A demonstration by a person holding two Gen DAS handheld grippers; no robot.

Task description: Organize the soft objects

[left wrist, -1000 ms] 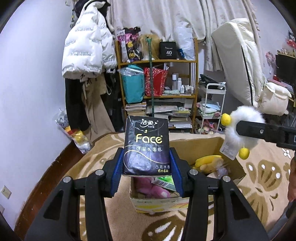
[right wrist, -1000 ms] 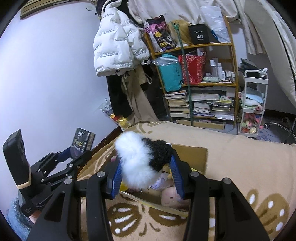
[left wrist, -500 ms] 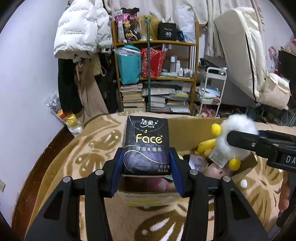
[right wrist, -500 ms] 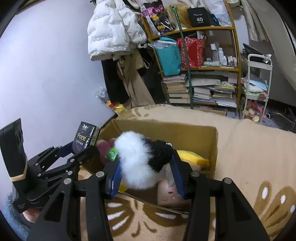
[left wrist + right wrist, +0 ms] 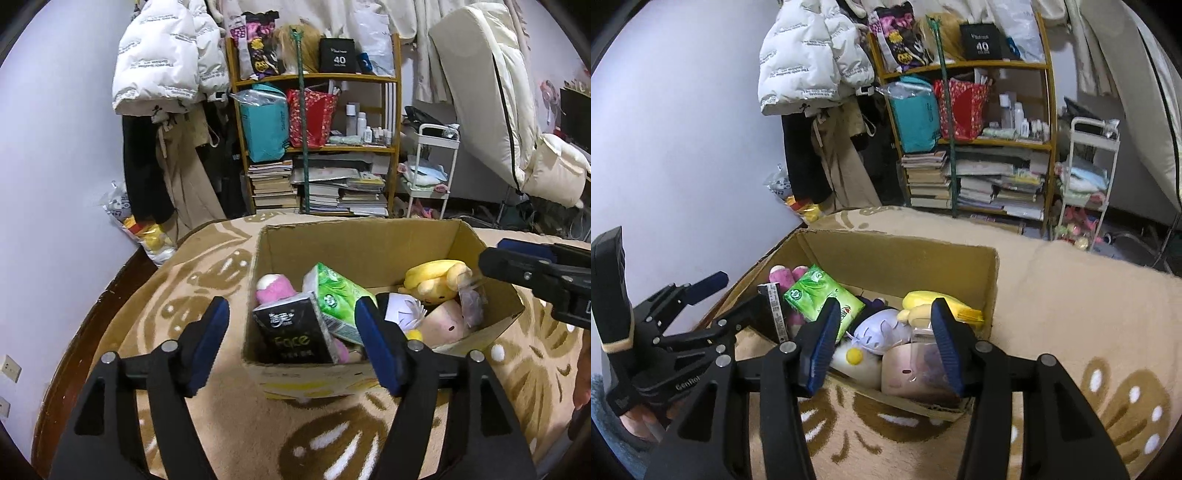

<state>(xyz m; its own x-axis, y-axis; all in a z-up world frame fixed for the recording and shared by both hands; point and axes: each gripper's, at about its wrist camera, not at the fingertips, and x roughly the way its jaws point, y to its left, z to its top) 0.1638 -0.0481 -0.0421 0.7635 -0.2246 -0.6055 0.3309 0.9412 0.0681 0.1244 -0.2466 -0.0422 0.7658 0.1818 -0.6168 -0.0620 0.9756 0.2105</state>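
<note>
An open cardboard box [image 5: 354, 236] [image 5: 897, 258] stands on the beige carpet. In it lie a black "Face" tissue pack [image 5: 295, 334], a green tissue pack [image 5: 338, 295] [image 5: 822, 295], a pink plush [image 5: 275, 288], a yellow plush [image 5: 436, 277] [image 5: 934, 301], a pale pink plush [image 5: 905, 373] and a white fluffy toy with a yellow ball [image 5: 855, 360]. My left gripper [image 5: 293, 317] is open and empty just above the box's near edge. My right gripper [image 5: 882, 332] is open and empty over the box's right part.
A wooden shelf [image 5: 317, 144] with bags, books and bottles stands behind the box. A white jacket [image 5: 166, 59] hangs at the left wall. A white cart [image 5: 432, 173] and a leaning mattress [image 5: 487, 92] are at the right. Patterned carpet [image 5: 258, 435] surrounds the box.
Both grippers opened. The black tissue pack dropped from the left gripper into the box, and the white fluffy toy dropped from the right gripper into the box.
</note>
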